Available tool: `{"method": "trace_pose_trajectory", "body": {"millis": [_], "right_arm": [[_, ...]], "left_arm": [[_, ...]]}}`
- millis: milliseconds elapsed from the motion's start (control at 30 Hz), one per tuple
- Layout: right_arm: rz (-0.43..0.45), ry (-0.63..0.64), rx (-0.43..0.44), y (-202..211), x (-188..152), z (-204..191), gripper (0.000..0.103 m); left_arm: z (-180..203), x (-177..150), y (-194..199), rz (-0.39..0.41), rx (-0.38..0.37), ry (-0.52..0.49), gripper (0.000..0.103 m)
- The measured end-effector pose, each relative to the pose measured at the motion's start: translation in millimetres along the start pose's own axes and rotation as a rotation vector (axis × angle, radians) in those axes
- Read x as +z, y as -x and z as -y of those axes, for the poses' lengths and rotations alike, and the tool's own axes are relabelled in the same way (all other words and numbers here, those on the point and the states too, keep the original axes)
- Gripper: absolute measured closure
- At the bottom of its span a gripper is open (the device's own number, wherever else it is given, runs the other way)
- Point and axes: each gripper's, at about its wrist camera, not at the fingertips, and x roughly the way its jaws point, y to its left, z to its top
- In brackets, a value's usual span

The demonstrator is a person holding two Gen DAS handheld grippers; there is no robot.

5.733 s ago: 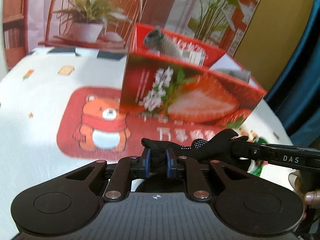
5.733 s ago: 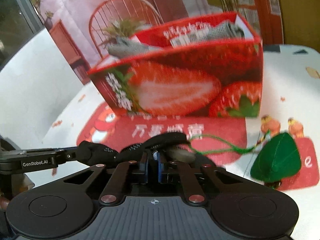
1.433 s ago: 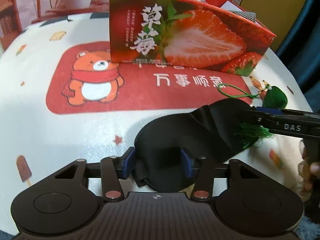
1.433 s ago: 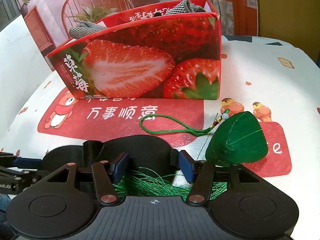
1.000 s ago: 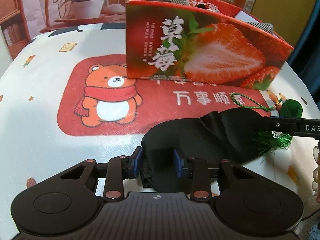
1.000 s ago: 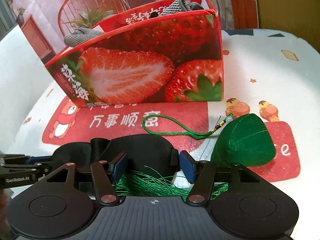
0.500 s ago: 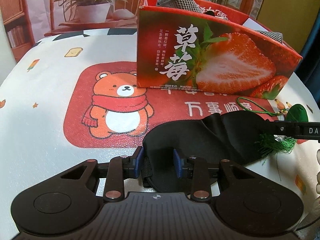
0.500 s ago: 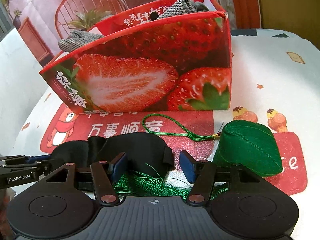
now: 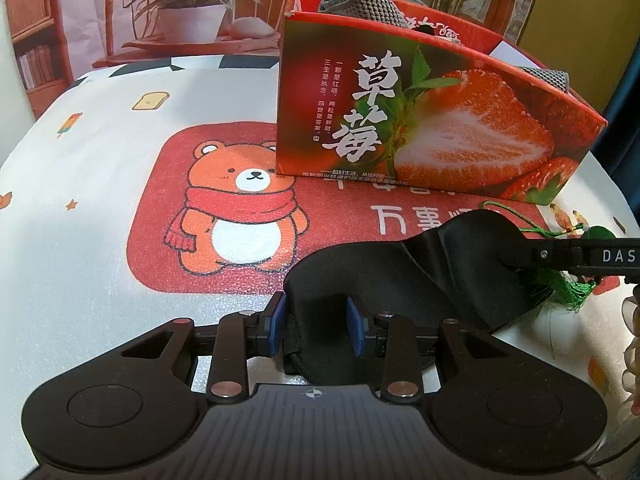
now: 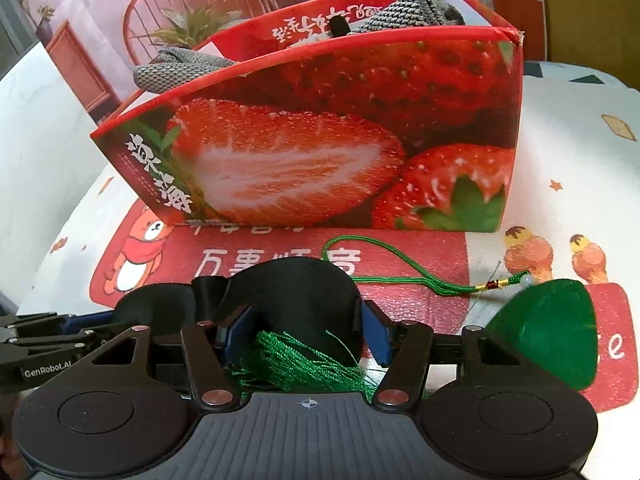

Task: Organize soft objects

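Note:
A black sleep mask point(image 9: 404, 276) lies on the table in front of the red strawberry box point(image 9: 432, 128). My left gripper point(image 9: 316, 326) grips its near end between the blue pads. My right gripper point(image 10: 302, 330) stands open around the mask's point(image 10: 296, 296) other end, over a green tassel point(image 10: 296, 364). The tassel belongs to a green stuffed charm point(image 10: 548, 336) with a cord loop point(image 10: 384, 268). The box point(image 10: 320, 152) holds grey knit fabric point(image 10: 176, 72).
The table has a white cloth with a red bear mat point(image 9: 240, 208). A backdrop with a chair and potted plant point(image 9: 188, 4) stands behind. The table edge curves away at left and right.
My left gripper has narrowed onto the mask's end. Both grippers moved closer to the box with the mask stretched between them. The right gripper stayed open.

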Motion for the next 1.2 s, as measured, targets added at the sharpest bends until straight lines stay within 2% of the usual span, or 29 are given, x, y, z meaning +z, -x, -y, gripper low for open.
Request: {"method": "trace_pose_trajectory", "body": {"millis": [167,300,400,467,567,800,1033,1200], "right_arm": [[0.005,-0.053,0.050,4.7,4.2,1.7,0.055],[0.022,-0.015,0.086,13.9,11.6,-7.3,0.059],[0.033,0.032,0.108,20.6,18.0,-16.9,0.066],[0.038,0.060,0.115,24.4,20.4,-22.4,0.072],[0.056,0.079,0.119,31.3,22.8,-26.1,0.076],[0.138,0.073,0.154,65.2,35.7,-28.9,0.077],[0.289,0.095,0.190,110.0,66.1,-34.3,0.077],[0.386,0.105,0.183,130.6,97.3,-34.9,0.076]], "left_arm": [[-0.7,-0.8,0.7,0.006,-0.004,-0.005,0.070],[-2.4,0.6,2.5,0.003,0.000,0.001,0.078],[-4.2,1.5,10.4,0.032,0.001,0.013,0.083],[-3.8,4.1,19.3,0.069,0.006,0.004,0.085],[-3.2,9.9,31.9,0.120,0.010,-0.006,0.086],[3.0,29.4,79.0,0.261,-0.013,-0.033,0.086],[19.6,69.8,127.1,0.443,-0.033,-0.104,0.087],[39.2,107.9,139.5,0.538,-0.031,-0.144,0.087]]}}
